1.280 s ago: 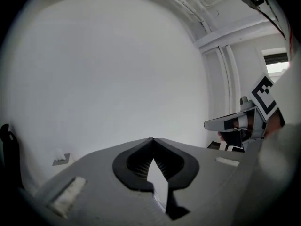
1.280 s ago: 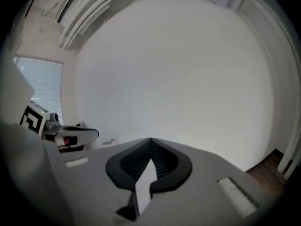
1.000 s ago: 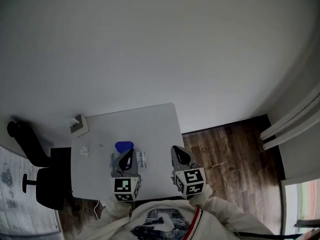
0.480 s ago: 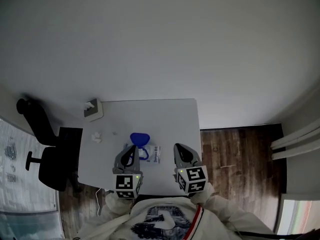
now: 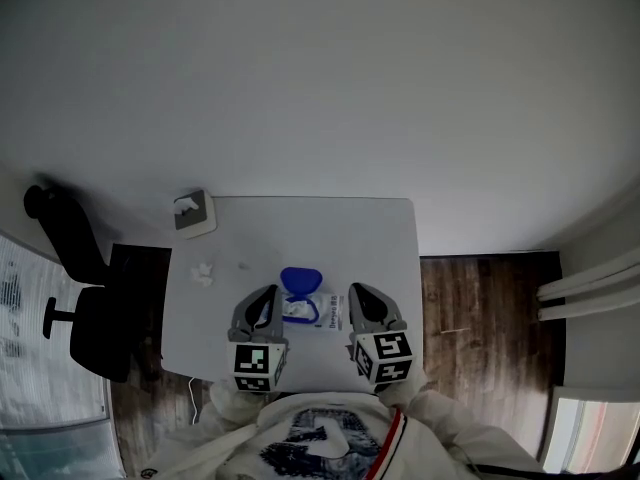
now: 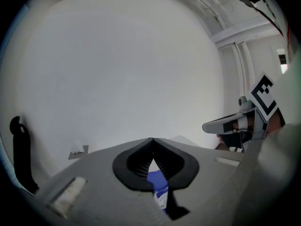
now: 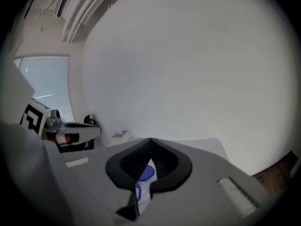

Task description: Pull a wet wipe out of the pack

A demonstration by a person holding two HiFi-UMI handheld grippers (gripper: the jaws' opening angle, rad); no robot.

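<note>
Wipe pack (image 5: 318, 311) lying on near part of white table (image 5: 380, 238), blue lid (image 5: 300, 279) standing open. Left gripper (image 5: 268, 294) flanking pack at 9 o'clock, right gripper (image 5: 356, 291) at 3 o'clock, both closed, gripping nothing. Crumpled tissue (image 5: 203, 273) lying at 10 o'clock, box (image 5: 193, 214) sitting beyond.

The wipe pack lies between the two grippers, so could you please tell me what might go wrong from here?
1. The left gripper and the right gripper both have their jaws shut. Unless one opens, it may only shove the wipe pack across the table.
2. The pack lies loose. If nothing pins it down, pulling a wipe would likely lift the whole pack.
</note>
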